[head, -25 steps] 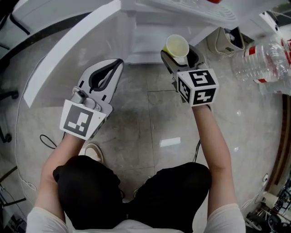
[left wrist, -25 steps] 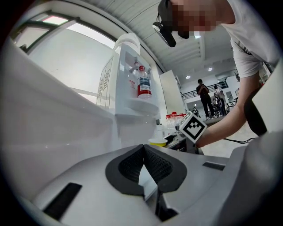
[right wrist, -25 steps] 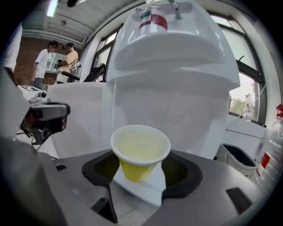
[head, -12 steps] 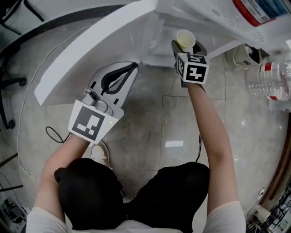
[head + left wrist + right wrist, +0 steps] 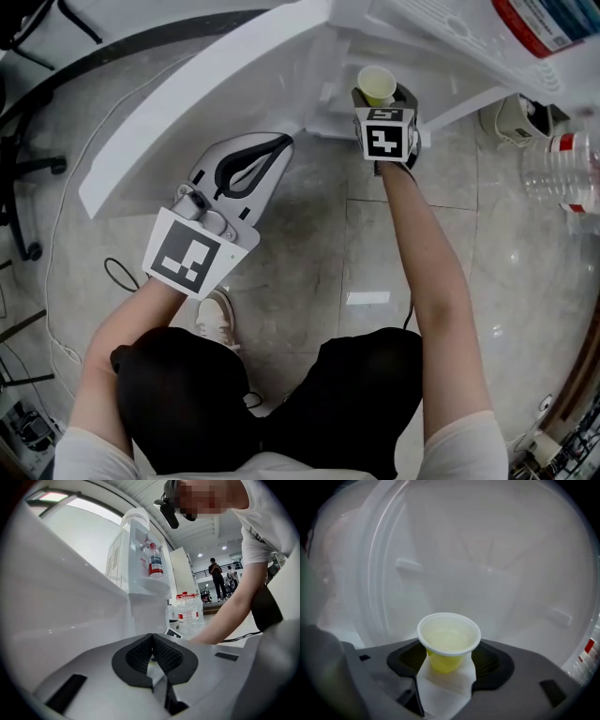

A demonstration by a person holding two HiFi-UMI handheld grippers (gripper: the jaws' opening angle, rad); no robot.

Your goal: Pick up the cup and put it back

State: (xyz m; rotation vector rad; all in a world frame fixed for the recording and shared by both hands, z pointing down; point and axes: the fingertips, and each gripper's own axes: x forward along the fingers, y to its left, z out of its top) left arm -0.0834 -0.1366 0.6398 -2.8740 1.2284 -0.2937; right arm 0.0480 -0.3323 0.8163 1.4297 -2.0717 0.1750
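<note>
A small yellow cup (image 5: 448, 641) with a white rim stands upright between the black pads of my right gripper (image 5: 448, 662), which is shut on it. In the head view the cup (image 5: 376, 84) and the right gripper (image 5: 380, 97) are at the top centre, reaching into the white cabinet (image 5: 412, 42); a white wall fills the right gripper view behind the cup. My left gripper (image 5: 275, 143) hangs to the left over the floor beside the open white door (image 5: 197, 108). Its jaws (image 5: 152, 643) meet with nothing between them.
A white water dispenser (image 5: 140, 573) with a bottle (image 5: 155, 560) on its ledge stands ahead of the left gripper. Packed water bottles (image 5: 562, 173) sit on the floor at the right. The person's legs and a shoe (image 5: 217, 314) are below. People stand far off.
My right gripper has carried the cup further away from me and lower, into the white cabinet. The left gripper has hardly shifted.
</note>
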